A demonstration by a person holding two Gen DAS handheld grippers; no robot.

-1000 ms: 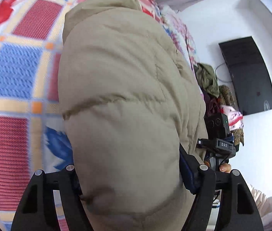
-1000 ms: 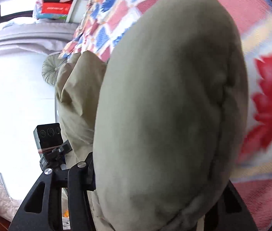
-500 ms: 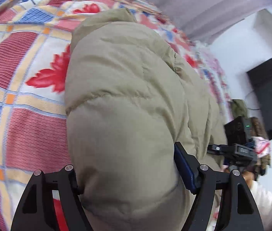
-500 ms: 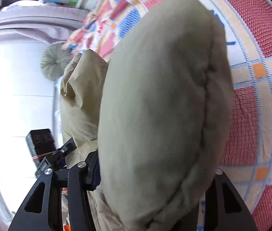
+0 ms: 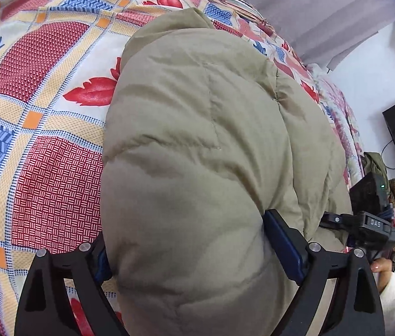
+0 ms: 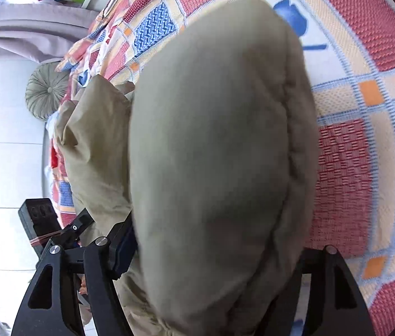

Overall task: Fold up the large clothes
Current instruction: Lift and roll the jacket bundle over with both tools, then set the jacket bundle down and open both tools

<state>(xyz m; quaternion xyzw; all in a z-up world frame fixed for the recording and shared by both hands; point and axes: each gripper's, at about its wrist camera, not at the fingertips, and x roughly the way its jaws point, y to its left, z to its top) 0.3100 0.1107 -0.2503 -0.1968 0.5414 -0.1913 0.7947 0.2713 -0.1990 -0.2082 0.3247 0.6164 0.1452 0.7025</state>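
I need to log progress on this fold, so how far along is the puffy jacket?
Done: both claws have hold of the khaki puffer jacket. In hand: the left claw and right claw each pinch a thick bulge of it above the patterned bedspread. The part beyond the grips lies bunched on the bed. Left: laying the lifted part over and flattening it; no neat fold shows yet.

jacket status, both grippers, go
Left gripper shut on puffy jacket. Right gripper shut on it too. Jacket bunched over patterned bedspread. Nothing in the way.
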